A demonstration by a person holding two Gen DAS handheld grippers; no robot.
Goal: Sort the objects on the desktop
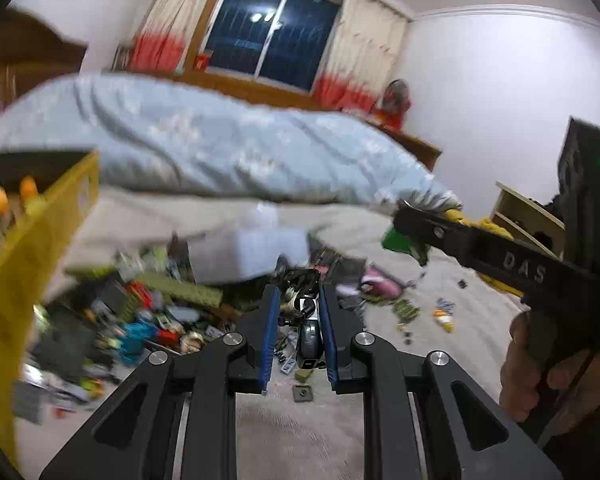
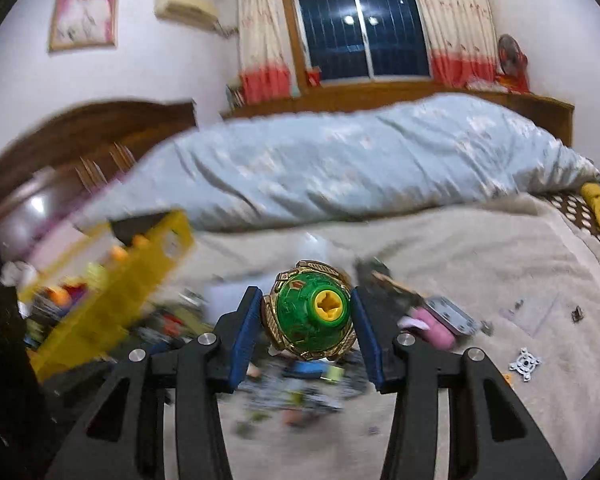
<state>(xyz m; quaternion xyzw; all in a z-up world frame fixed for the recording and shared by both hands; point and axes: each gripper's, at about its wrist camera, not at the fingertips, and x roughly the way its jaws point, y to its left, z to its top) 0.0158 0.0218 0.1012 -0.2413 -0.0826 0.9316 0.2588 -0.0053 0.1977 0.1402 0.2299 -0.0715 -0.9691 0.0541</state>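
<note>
On the left, the yellow bin (image 2: pixel 112 304) stands open-topped beside the toy heap (image 1: pixel 140 320) on the bed. The left gripper (image 1: pixel 300 316) pinches a small dark toy (image 1: pixel 306 308) in narrow jaws; keep both loads level and clear the bin's near wall before releasing. Rightward, the right gripper (image 2: pixel 306 320) clamps the green-and-gold ball (image 2: pixel 310 314), with open blanket (image 2: pixel 500 280) beyond.

Item one: green toy top (image 2: pixel 309 314), round, domed, gold-trimmed rim, yellow hub with a notched socket turned toward my camera; clamped at its sides between the blue pads of my right gripper (image 2: pixel 307 320), clear of the bed.

Item two: small dark toy (image 1: pixel 302 312), black with pale and gold bits (too blurred to name), upright between the narrow jaws of my left gripper (image 1: pixel 300 316).

Item three: toy pile (image 1: pixel 148 320), mixed colours, loose on the bed beside the yellow bin (image 1: pixel 32 248).
</note>
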